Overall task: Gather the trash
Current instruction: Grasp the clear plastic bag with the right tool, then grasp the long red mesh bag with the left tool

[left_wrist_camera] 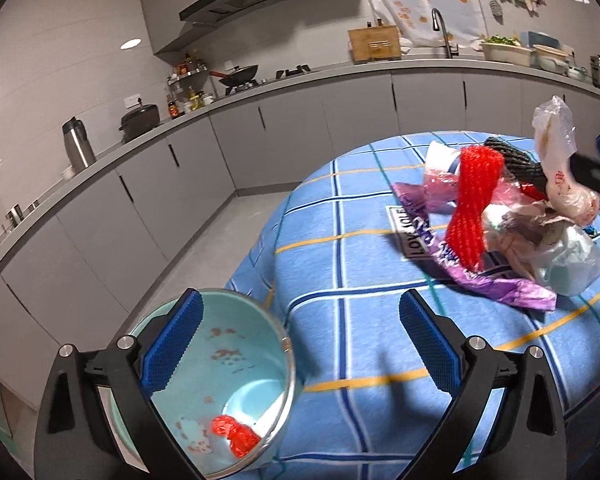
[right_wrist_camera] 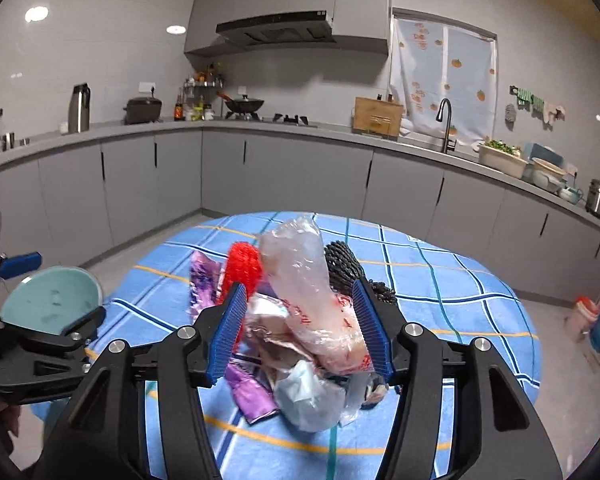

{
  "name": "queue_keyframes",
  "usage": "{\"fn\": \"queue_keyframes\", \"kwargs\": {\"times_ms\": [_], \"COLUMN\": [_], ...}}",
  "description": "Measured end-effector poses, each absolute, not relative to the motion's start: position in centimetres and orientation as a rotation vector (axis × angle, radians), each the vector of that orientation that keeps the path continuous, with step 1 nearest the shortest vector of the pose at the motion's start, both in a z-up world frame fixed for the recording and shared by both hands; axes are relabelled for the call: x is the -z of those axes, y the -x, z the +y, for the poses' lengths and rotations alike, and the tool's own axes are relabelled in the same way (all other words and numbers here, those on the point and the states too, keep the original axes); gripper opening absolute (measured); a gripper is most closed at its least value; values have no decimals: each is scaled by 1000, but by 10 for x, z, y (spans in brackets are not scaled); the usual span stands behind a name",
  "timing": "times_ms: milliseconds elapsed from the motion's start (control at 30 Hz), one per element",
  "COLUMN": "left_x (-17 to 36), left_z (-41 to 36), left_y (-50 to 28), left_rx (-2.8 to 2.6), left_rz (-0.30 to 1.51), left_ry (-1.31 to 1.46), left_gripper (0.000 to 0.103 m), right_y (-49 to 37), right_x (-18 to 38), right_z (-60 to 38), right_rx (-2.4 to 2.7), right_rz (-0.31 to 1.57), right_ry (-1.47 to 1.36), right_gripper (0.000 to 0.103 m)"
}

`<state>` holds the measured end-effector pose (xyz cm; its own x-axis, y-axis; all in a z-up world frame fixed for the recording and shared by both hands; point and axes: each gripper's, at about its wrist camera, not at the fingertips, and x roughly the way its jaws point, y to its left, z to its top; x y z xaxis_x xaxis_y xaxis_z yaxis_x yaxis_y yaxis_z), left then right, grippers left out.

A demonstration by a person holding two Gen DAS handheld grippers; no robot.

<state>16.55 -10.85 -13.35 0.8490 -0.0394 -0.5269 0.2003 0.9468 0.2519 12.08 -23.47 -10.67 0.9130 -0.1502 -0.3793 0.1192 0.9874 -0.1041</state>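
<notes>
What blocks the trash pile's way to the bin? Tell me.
Nothing visible does. Only bare tablecloth lies between the trash pile and the bin, which sits open-topped at the table's edge. The right gripper straddles the pile.

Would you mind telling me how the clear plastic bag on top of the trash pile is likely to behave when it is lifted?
The clear plastic bag looks thin and crumpled, so it will probably flop and sag. It seems light, likely lifting easily. The right gripper straddles it, so its glossy film may slip between the pads.
</notes>
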Motion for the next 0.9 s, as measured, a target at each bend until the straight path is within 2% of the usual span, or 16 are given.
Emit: {"fn": "queue_keyframes", "kwargs": {"times_ms": [200,267,433,900], "left_x": [133,135,135,117], "left_z": [-113,-112,-111,-144], "left_y": [-167,-168,-170,-166], "left_rx": [135,135,142,219], "left_rz": [544,550,554,503], "left_ry": [-302,-299,-288,-296], "left_gripper": [97,97,97,97], "right_y": [-141,-144,-136,-82], "right_x": [119,122,122,70], "right_z": [-238,-241,-246,-262], "right_rx": [158,157,146,166], "right_rz": [427,441,435,264], "right_ry": [101,93,82,13], "right_gripper": [52,30,14,11]}}
